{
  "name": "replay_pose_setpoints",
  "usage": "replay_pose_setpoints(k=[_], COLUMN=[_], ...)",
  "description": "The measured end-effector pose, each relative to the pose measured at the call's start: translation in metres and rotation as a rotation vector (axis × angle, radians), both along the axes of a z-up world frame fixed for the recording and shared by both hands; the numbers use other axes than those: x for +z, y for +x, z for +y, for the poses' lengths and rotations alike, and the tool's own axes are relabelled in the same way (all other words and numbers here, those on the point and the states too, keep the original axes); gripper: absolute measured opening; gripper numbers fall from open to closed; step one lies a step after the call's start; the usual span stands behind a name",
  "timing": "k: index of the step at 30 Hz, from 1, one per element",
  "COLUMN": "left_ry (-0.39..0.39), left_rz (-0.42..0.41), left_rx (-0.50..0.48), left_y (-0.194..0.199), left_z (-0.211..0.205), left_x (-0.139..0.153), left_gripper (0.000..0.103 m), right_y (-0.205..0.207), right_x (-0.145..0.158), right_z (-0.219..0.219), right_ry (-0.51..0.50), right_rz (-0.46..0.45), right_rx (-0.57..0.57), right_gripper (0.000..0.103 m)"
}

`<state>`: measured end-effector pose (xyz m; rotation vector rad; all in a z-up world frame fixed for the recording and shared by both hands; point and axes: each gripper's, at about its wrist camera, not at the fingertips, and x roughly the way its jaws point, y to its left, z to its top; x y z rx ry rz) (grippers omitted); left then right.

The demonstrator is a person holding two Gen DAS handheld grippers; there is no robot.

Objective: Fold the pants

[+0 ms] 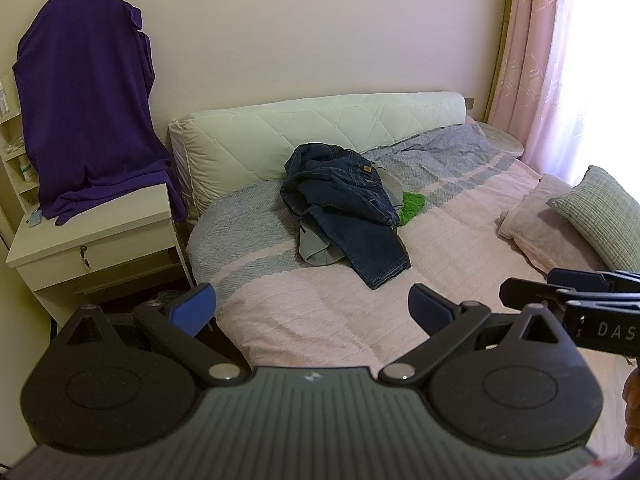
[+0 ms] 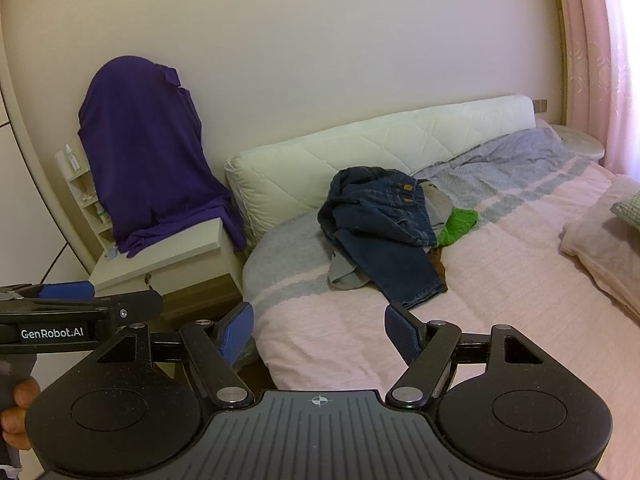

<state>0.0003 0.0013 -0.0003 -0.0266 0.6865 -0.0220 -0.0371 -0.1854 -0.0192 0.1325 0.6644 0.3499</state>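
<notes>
While both tools (image 1: 312, 308) (image 2: 319, 334) hang spread and empty, the crumpled jeans (image 1: 344, 208) (image 2: 380, 232) lie well ahead on the bed (image 1: 320, 320).

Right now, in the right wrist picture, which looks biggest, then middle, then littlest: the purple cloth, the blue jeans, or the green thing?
1. Purple cloth, biggest.
2. Blue jeans, a bit smaller, though bunched up and nearer the camera, so it's close.
3. Green thing, littlest by far; it's partly hidden under the jeans.

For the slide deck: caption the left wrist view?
Open left gripper faces crumpled dark blue denim jeans on pink bedspread.
</notes>
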Motion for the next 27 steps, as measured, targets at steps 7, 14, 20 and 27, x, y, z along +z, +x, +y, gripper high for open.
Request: replay_pose_setpoints(k=[7, 14, 20, 27], left_ry=[0.006, 0.020, 0.034, 0.036], left_rz=[0.003, 0.012, 0.017, 0.029], left_rx=[-0.004, -0.007, 0.002, 0.010], left_y=[0.010, 0.010, 0.016, 0.019], left_z=[-0.001, -0.007, -0.015, -0.019], left_x=[0.000, -0.002, -0.006, -0.012], left_gripper=[0.101, 0.101, 0.101, 0.101], right_y=[0.009, 0.013, 0.021, 0.029], right_x=[-0.003, -0.005, -0.008, -0.011], right_z=[-0.015, -0.020, -0.027, -0.030], right_ry=[0.009, 0.015, 0.024, 0.026], right_rz=[0.005, 0.014, 0.027, 0.042], right_rx=[0.004, 0.006, 0.017, 0.027], right_gripper=[0.070, 0.070, 0.070, 0.070])
